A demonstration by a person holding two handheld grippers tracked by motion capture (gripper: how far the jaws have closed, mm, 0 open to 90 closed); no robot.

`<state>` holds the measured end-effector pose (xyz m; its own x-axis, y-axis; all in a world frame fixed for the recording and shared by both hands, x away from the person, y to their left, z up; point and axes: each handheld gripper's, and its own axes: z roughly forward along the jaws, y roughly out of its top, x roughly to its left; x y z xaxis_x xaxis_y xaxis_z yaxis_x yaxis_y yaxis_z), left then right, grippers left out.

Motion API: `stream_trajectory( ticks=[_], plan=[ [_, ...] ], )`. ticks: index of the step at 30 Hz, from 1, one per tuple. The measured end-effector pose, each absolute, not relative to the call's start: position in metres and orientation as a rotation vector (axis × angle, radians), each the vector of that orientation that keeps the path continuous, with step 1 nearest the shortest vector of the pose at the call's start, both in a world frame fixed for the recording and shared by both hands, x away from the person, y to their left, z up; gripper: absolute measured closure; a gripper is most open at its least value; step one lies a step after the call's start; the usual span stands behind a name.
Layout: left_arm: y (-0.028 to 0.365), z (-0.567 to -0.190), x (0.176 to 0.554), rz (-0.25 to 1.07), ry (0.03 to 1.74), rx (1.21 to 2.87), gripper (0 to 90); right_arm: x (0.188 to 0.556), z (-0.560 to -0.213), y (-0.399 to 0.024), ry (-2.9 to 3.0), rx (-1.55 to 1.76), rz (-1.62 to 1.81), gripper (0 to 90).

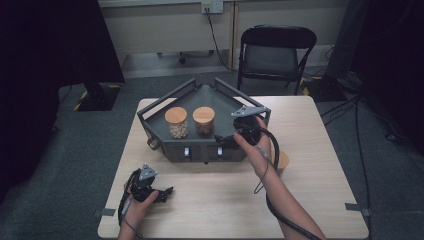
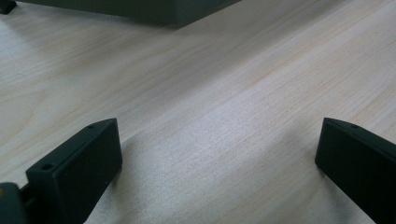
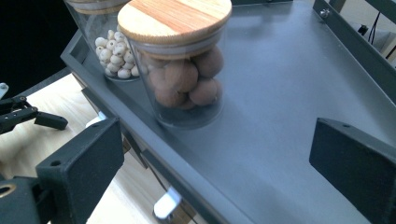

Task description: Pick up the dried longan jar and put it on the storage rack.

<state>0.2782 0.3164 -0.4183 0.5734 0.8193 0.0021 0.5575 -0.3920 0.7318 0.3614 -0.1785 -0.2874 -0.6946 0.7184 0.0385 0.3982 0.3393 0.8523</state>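
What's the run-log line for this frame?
right gripper: open, over tray, beside brown-ball jar | left gripper: open, idle on table | white-bead jar: in tray

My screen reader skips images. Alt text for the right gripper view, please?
Open right gripper above a grey tray, facing a wooden-lidded jar of brown balls; a jar of white beads stands behind it.
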Motion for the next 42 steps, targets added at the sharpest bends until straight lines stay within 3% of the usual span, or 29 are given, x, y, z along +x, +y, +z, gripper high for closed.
stream_trajectory(
  ticks=[15, 42],
  plan=[
    [0.316, -0.418, 0.278, 0.479, 1.094, 2.104, 0.1, 0.343, -0.287, -0.203, 2.249, 0.991, 1.301, 2.1],
    [0.316, -0.418, 0.278, 0.479, 1.095, 2.103, 0.1, 0.314, -0.316, -0.246, 2.223, 1.039, 1.314, 1.7]
  ],
)
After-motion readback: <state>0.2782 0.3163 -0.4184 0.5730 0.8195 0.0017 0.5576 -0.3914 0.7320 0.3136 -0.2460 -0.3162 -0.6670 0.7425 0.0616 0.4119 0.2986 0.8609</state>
